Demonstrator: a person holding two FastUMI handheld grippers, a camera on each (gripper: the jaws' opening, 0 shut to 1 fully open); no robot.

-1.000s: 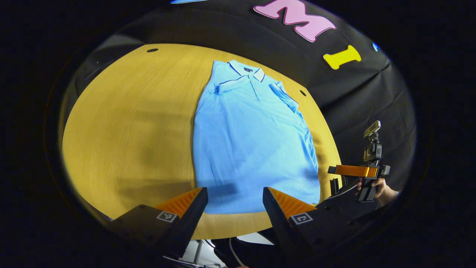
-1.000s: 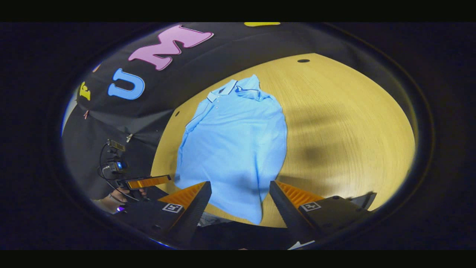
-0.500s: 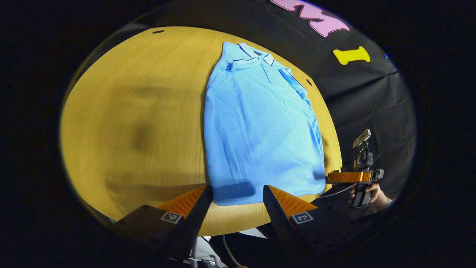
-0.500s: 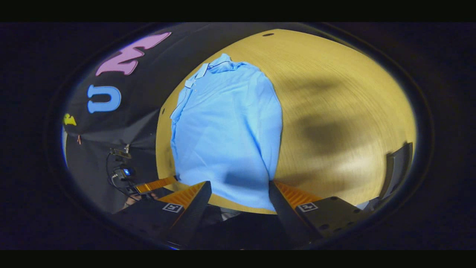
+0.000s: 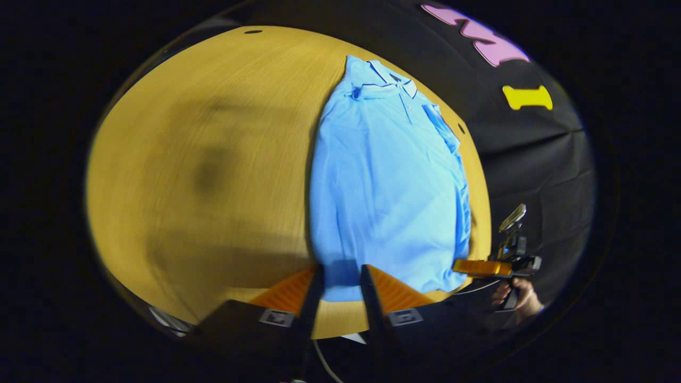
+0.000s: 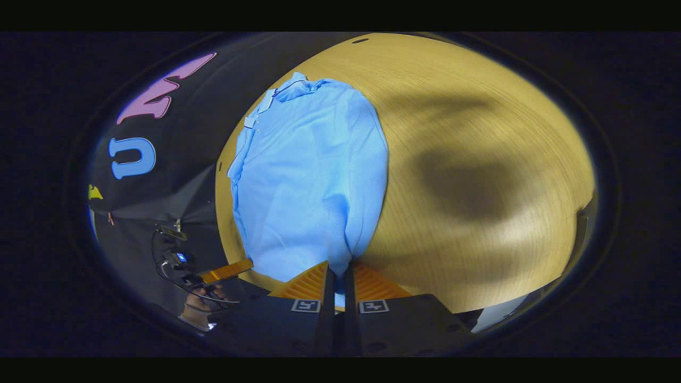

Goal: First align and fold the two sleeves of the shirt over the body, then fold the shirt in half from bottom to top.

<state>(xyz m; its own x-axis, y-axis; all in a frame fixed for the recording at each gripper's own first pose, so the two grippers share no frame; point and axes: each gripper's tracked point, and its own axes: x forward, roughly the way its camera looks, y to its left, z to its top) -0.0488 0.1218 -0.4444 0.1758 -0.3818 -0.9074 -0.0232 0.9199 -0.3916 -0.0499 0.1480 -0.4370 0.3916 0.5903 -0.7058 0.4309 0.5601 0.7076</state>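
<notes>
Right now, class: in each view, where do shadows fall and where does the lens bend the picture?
Left gripper view: soft dark shadows lie on the table left of the shirt; the table's edge bows. Right gripper view: a dark blotch lies right of the shirt; the table curves.

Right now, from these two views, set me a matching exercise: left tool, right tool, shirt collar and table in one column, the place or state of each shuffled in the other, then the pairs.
Things:
1. left tool
2. right tool
3. collar
4. table

Places and states:
A. wooden, lying under the shirt
B. fingers almost together, nipping the shirt's near edge
C. at the shirt's far end
D. fingers a narrow gap apart, the shirt's near edge between them

Pairs: 1-D, 2-B, 3-C, 4-A
</notes>
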